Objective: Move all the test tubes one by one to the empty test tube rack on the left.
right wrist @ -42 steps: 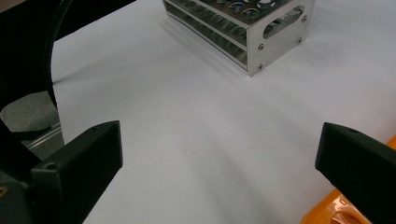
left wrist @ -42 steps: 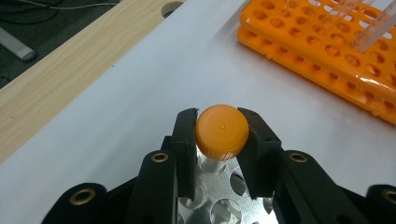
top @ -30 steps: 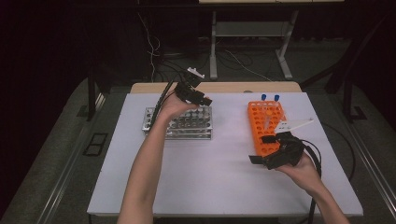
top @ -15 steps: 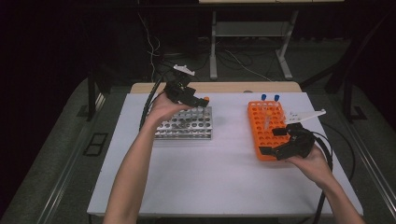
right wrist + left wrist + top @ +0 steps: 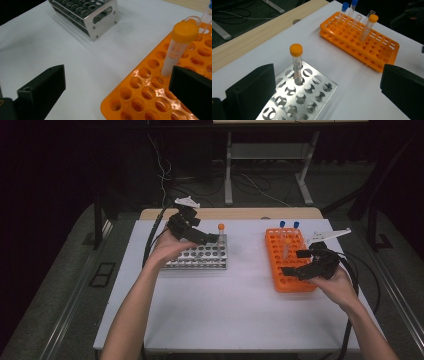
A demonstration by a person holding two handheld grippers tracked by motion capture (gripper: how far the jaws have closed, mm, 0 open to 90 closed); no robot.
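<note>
1. The left hand-held gripper (image 5: 212, 238) has just been opening; its jaws stand released, nothing between them, beside the orange-capped tube (image 5: 296, 62).
2. That tube stands upright in a corner hole of the metal rack (image 5: 200, 257), at 10 o'clock on the surface (image 5: 225, 315); likely just seated, hence the release.
3. The right hand-held gripper (image 5: 295, 262), jaws released and empty, hovers over the orange rack (image 5: 292, 285) at 3 o'clock, facing a second orange-capped tube (image 5: 178, 47), probably the next pick.

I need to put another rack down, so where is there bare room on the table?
Bare: the strip between the metal rack and the orange rack, and the near half of the white table. Crowded: both racks, with the left gripper and right gripper there.
</note>
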